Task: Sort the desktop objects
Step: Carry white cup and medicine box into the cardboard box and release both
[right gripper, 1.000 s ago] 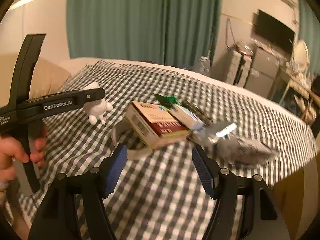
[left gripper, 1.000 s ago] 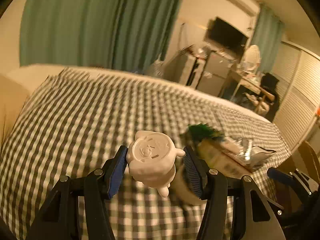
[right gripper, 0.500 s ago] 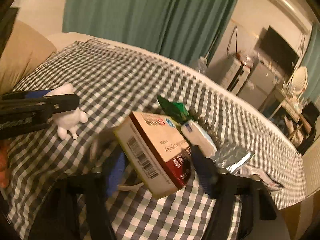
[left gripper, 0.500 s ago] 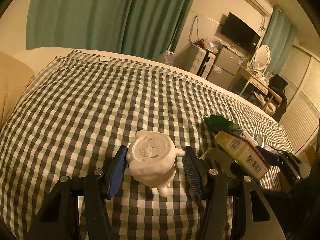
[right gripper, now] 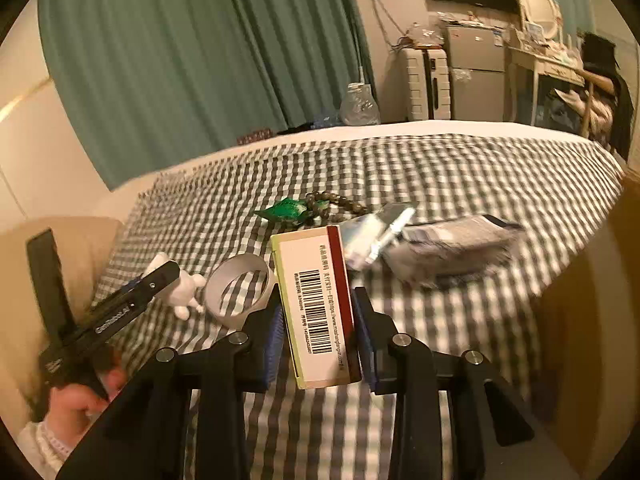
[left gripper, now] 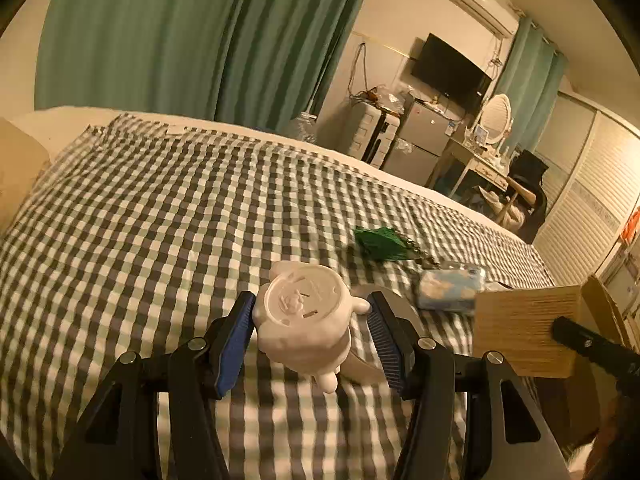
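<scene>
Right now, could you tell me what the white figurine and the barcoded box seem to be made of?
The white figurine looks like matte ceramic or plaster: chalky, unglazed, with details moulded into its flat base; resin is possible. The barcoded box looks like thin printed cardboard: flat panels, sharp folded edges, smooth, slightly glossy print.

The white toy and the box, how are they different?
The white toy is round and bumpy with little legs; the box is flat-sided with a barcode. The toy is plain white; the box has printing and a dark red stripe. The left gripper holds the toy; the right gripper holds the box. Both are lifted.
</scene>
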### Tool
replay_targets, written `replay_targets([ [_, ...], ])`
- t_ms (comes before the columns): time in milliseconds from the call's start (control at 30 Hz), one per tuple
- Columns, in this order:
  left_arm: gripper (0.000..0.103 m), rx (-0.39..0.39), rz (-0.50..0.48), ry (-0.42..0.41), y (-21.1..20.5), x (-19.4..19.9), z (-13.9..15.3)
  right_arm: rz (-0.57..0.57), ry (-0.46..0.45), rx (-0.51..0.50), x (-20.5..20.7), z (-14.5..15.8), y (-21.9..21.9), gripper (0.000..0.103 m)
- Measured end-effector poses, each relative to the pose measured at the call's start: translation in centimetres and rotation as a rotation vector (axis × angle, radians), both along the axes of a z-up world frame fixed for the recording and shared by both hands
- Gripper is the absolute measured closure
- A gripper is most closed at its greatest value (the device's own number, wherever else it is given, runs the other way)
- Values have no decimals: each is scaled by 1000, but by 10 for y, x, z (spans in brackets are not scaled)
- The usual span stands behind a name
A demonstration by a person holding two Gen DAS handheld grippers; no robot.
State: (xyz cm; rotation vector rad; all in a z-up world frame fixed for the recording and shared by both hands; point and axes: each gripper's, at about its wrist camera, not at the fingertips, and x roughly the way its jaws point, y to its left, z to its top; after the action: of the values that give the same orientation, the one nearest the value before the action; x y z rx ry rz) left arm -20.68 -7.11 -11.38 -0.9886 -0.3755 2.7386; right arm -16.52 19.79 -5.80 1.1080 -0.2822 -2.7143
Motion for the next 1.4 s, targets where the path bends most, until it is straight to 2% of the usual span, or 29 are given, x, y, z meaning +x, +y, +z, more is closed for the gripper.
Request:
replay_targets([
  [133, 45, -52, 16, 10, 2, 25, 14, -22, 32, -33, 30, 26, 27, 75],
  [300, 45, -17, 35, 16, 9, 63, 36, -49, 111, -100, 68, 65, 60, 75],
  [400, 45, 27, -8, 33, 29, 87, 58, -72, 165, -117, 90, 90, 81, 75],
  [567, 45, 31, -164, 96, 104, 116, 105, -173, 224, -99, 125, 119, 131, 75],
  [733, 45, 115, -340, 105, 188, 130, 135, -300, 192, -72, 151, 112, 195, 75],
  [900, 45, 162, -462, 67, 268, 126, 141, -381, 170, -78, 160, 104, 248, 75],
  [1067, 45, 110, -536, 26, 343, 117, 133, -420, 153, -69, 155, 97, 275, 75],
  [1267, 44, 96, -570, -3, 378, 101, 119, -453, 145, -69, 151, 90, 293, 72],
  [1300, 41, 96, -572, -8, 382, 100, 118, -466, 146, -61, 151, 89, 294, 69],
  [1333, 39, 95, -574, -9, 383, 99, 118, -475, 152, -61, 152, 90, 295, 57],
  [1400, 18, 87, -578, -3, 385, 100, 122, -500, 164, -67, 157, 91, 297, 43],
])
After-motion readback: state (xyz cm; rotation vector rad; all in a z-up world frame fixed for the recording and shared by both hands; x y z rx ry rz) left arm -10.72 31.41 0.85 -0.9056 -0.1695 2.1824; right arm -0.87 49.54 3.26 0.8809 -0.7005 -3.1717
